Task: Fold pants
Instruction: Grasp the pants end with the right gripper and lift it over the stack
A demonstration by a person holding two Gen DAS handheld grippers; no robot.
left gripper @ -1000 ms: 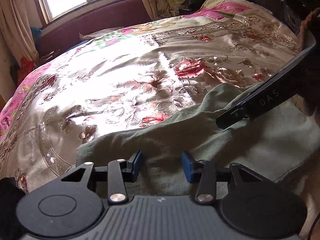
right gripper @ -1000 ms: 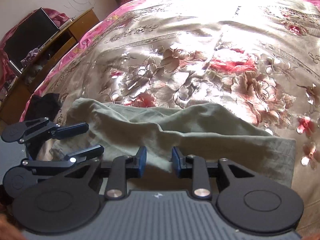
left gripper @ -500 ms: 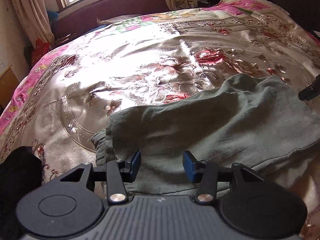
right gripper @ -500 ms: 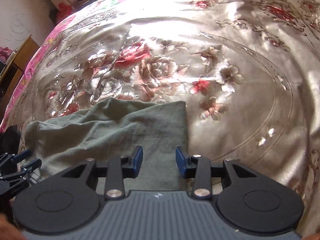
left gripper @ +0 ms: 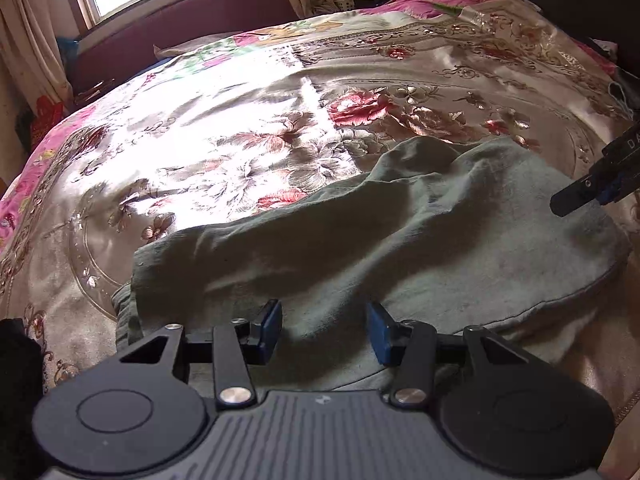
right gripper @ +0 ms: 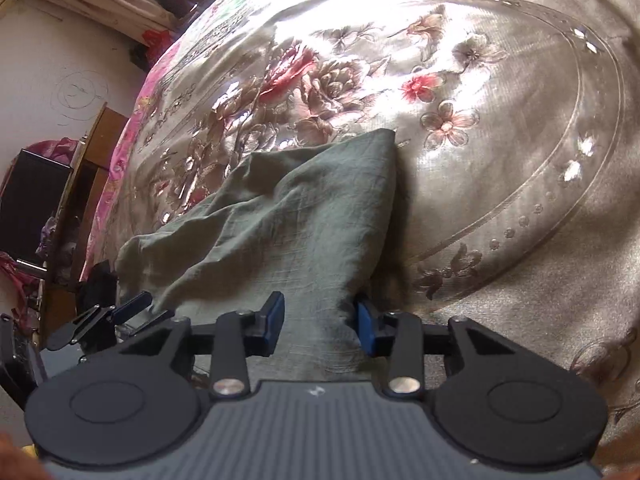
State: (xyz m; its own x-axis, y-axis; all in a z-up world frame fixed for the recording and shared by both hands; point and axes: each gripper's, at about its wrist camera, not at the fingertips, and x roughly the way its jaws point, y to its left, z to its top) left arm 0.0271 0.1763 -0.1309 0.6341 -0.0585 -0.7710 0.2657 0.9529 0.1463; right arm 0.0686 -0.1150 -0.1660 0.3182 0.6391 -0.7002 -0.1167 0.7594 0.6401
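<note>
Olive-green pants point(left gripper: 400, 240) lie folded and wrinkled across the near part of the bed. My left gripper point(left gripper: 324, 332) hovers over their near left part, jaws apart, with cloth lying below the blue pads and nothing pinched. One finger of my right gripper point(left gripper: 576, 196) shows at the pants' right end. In the right wrist view the pants point(right gripper: 288, 220) run away to the left. My right gripper point(right gripper: 322, 326) is open over their right edge, which passes between the pads without being pressed. My left gripper point(right gripper: 154, 308) shows small at the lower left.
The floral satin bedspread point(left gripper: 240, 140) covers the whole bed, sunlit in the middle. A purple headboard point(left gripper: 180, 24), a window and curtains stand at the far end. A wooden cabinet point(right gripper: 92, 168) with a black screen lines the bed's left side. A dark object point(left gripper: 16, 380) sits at the near left.
My right gripper has swung from the middle of the pants to their right end, rolling as it went, and its jaws have widened. The left gripper has shifted slightly; its jaws stay apart.
</note>
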